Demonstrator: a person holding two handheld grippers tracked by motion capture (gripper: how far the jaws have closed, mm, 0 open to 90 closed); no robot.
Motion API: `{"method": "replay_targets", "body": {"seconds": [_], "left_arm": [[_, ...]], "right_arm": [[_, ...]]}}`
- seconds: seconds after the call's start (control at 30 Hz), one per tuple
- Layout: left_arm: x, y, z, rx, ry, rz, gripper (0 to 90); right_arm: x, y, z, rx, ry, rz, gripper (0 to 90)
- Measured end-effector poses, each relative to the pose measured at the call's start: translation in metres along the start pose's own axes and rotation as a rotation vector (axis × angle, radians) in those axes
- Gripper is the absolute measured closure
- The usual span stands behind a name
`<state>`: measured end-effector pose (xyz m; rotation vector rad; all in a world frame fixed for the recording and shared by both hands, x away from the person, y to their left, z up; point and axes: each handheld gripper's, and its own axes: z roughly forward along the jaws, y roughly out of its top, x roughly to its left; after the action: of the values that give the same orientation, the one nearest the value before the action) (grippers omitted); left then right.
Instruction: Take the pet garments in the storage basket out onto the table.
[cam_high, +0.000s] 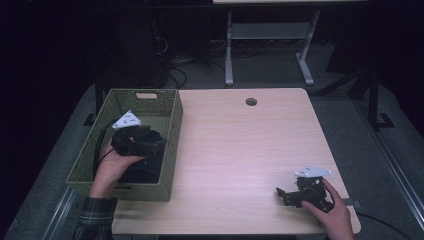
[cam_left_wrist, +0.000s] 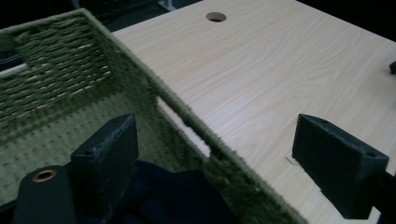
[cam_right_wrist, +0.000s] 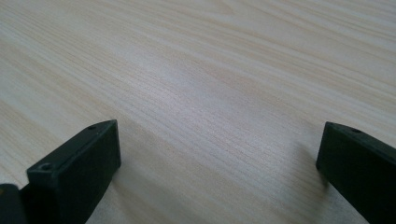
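High view first: a green woven basket (cam_high: 131, 145) sits at the left edge of a pale wooden table (cam_high: 240, 150), and the left gripper (cam_high: 150, 142) hangs inside it, over a dark cloth (cam_high: 145, 167) lying at the near end of the basket floor. The right gripper (cam_high: 281, 194) rests low at the table's near right corner, well apart from the basket, with bare wood around it.

Left gripper view adds what the high view cannot: its jaws stand spread wide and straddle the basket's right wall (cam_left_wrist: 196, 126), one jaw inside above the dark blue cloth (cam_left_wrist: 177, 196), the other outside over the table (cam_left_wrist: 261, 70). Nothing sits between them but the woven rim, and they do not clamp it. The weave of the inner wall and the dotted basket floor show plainly here, as does a round hole (cam_left_wrist: 215, 17) near the table's far edge.

Right gripper view looks along wood grain (cam_right_wrist: 210, 79); its jaws are spread wide too, with nothing between them.

Back in the high view, the table stands on grey carpet (cam_high: 360, 125). Beyond it the room is dark, with the white legs of another table (cam_high: 270, 45) and loose cables (cam_high: 175, 65) on the floor. A plaid sleeve (cam_high: 92, 220) shows at the person's left wrist.
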<state>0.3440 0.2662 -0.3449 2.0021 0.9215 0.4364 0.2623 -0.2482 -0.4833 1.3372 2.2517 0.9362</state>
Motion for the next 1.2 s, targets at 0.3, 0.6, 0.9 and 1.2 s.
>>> {"method": "replay_targets", "body": {"seconds": [0.3,0.6,0.9,1.2], "left_arm": [[0.016,-0.010,-0.007,0.028,0.033,-0.003,14.1],[0.028,-0.020,-0.007,0.099,0.046,0.014,14.2],[0.043,-0.037,0.002,0.236,0.081,0.048,14.2],[0.050,-0.053,0.020,0.361,0.067,0.013,14.2]], "right_arm": [[0.000,0.000,0.000,0.000,0.000,0.001,0.0],[0.000,0.000,0.000,0.000,0.000,0.001,0.0],[0.000,0.000,0.000,0.000,0.000,0.001,0.0],[0.000,0.000,0.000,0.000,0.000,0.001,0.0]]}}
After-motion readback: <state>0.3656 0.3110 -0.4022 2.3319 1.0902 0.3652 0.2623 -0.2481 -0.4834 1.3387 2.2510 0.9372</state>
